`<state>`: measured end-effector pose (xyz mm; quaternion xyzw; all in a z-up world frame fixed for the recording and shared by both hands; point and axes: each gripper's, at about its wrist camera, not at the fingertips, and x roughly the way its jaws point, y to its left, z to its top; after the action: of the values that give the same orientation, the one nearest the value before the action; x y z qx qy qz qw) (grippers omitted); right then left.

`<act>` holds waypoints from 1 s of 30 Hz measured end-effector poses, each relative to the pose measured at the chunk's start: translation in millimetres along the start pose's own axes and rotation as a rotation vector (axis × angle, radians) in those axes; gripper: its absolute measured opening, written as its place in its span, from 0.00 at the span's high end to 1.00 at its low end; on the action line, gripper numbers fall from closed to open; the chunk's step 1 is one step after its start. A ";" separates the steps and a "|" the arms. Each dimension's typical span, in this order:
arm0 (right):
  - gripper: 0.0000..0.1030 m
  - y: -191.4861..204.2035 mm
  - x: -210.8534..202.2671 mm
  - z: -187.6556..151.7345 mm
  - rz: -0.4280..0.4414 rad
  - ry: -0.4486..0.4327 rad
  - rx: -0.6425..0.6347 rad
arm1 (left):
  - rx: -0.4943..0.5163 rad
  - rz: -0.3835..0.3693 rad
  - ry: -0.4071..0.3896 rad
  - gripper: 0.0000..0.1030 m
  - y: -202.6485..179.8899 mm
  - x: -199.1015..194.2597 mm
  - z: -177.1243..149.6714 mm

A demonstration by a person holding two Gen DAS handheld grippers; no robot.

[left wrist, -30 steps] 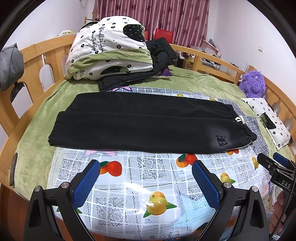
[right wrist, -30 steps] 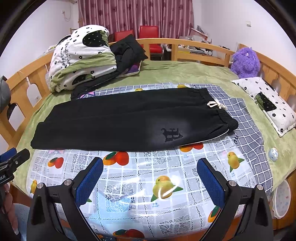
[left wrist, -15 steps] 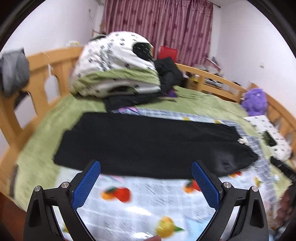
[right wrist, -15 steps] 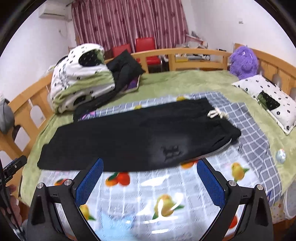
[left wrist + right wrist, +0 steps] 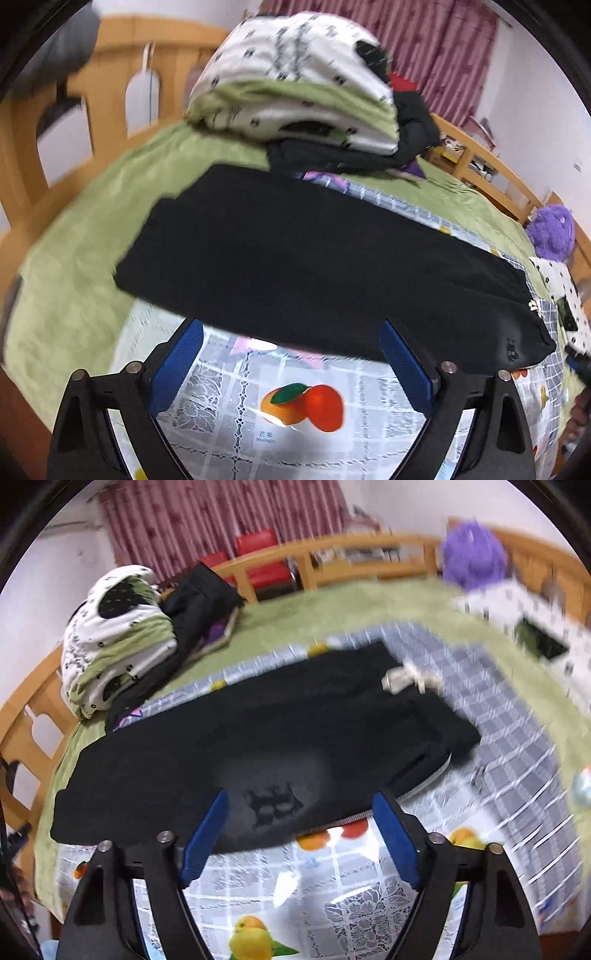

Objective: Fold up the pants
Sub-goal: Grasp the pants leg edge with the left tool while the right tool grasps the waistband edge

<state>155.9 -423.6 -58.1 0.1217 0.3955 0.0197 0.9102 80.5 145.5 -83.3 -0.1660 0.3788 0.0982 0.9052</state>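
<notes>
Black pants (image 5: 314,258) lie flat across the bed on a fruit-print plastic cloth (image 5: 295,424), folded lengthwise, leg ends to the left, waistband to the right. In the right wrist view the pants (image 5: 258,746) show a dark logo and a white drawstring (image 5: 406,675) at the waist. My left gripper (image 5: 291,354) is open and empty, just short of the pants' near edge, towards the leg end. My right gripper (image 5: 299,827) is open and empty, its fingertips at the near edge by the logo.
A folded spotted quilt (image 5: 295,81) and dark clothes (image 5: 413,122) are piled at the back left. A purple plush toy (image 5: 472,554) and a spotted pillow (image 5: 528,627) lie at the right. A wooden rail (image 5: 110,74) rings the bed.
Both grippers have moved forward towards the pants, which now fill more of each view. Both stay open. The pants have not moved.
</notes>
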 end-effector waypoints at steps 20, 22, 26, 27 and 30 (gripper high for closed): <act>0.24 -81.7 111.6 -28.1 0.109 0.038 0.280 | -0.338 -0.081 0.027 0.34 70.7 116.8 -12.0; 0.29 -80.1 119.9 -20.4 0.093 0.024 0.290 | -0.349 -0.066 0.023 0.48 72.4 121.0 -7.7; 0.79 -77.9 135.4 -9.1 0.058 0.051 0.290 | -0.348 -0.046 0.051 0.85 80.3 127.7 -0.7; 0.80 -77.9 134.6 -9.3 0.053 0.047 0.296 | -0.351 -0.059 0.053 0.87 83.0 124.6 -0.9; 0.81 -78.7 119.0 -15.5 0.048 0.024 0.306 | -0.321 -0.042 0.047 0.94 84.7 109.8 -3.8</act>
<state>221.6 -481.0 -172.0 0.2680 0.4015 -0.0175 0.8756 128.5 228.2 -183.8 -0.3188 0.3758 0.1346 0.8597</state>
